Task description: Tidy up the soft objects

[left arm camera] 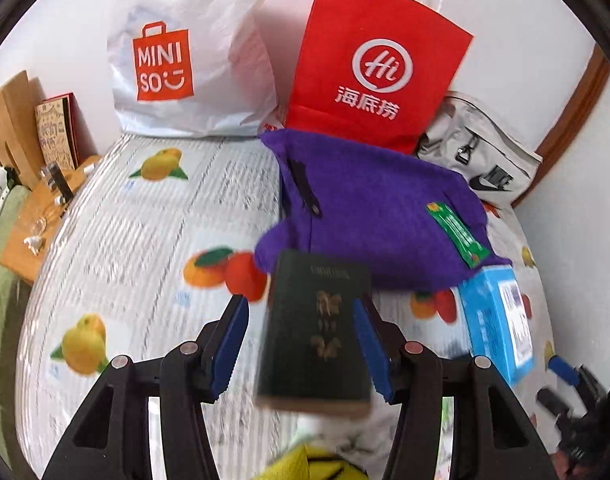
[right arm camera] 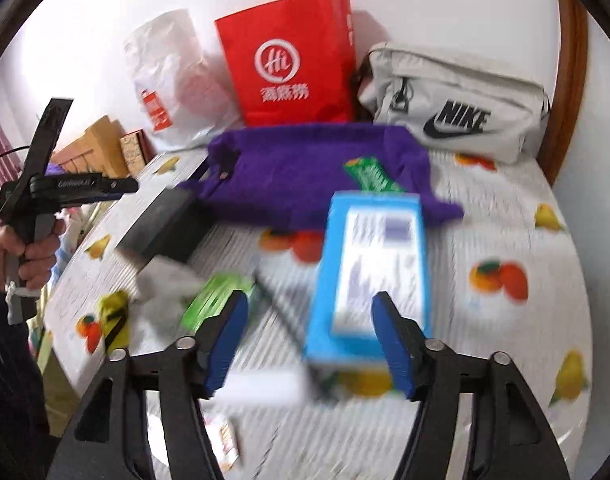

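Purple pouch [left arm camera: 381, 216] lies on the bed beyond both spread, empty grippers: left gripper [left arm camera: 301, 344], right gripper [right arm camera: 311, 340]

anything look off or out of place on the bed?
Yes. A green wrapper packet lies on top of the purple plush pouch, and the dark green book and blue box lie loose and skewed on the fruit-print sheet. Hard items among soft ones.

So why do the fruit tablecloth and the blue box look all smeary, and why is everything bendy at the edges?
In the right wrist view the blue box and the fruit cloth are streaked by motion blur; the red bag farther back is sharper. In the left wrist view the dark green book is soft too. Both views curve because of the fisheye lens.
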### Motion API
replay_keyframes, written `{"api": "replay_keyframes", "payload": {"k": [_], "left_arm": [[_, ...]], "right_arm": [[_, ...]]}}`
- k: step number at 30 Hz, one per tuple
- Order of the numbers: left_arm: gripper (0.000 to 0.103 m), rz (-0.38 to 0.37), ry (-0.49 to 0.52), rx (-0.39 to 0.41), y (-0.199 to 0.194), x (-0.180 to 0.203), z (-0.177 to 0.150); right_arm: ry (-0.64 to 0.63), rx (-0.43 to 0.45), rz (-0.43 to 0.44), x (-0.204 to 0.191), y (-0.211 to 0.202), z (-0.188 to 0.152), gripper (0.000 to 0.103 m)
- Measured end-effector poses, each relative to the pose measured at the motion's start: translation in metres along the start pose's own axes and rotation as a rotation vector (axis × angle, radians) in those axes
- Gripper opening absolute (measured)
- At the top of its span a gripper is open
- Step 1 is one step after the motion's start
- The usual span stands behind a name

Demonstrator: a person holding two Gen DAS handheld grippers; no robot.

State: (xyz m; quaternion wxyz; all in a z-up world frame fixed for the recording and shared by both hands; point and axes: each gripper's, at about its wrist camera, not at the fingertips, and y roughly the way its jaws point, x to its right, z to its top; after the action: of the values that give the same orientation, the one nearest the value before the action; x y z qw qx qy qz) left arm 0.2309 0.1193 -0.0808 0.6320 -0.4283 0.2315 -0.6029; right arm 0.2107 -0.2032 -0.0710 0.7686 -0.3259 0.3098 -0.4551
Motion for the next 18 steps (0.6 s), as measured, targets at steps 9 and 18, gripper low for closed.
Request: {"api": "replay_keyframes", "payload": {"k": [9, 18], "left_arm": [[0.063, -0.029, 0.027, -0.011, -0.016, -0.003, -0.045], [0.070, -0.003, 0.046, -0.017, -0.029, -0.012, -0.088]], "right_arm": [[-0.065, 0.082, -0.042, -0.039, 0.002, -0.053, 0.097], [-0.094, 0.056, -0.086, -0.045, 0.038, -0.068, 0.097]]}}
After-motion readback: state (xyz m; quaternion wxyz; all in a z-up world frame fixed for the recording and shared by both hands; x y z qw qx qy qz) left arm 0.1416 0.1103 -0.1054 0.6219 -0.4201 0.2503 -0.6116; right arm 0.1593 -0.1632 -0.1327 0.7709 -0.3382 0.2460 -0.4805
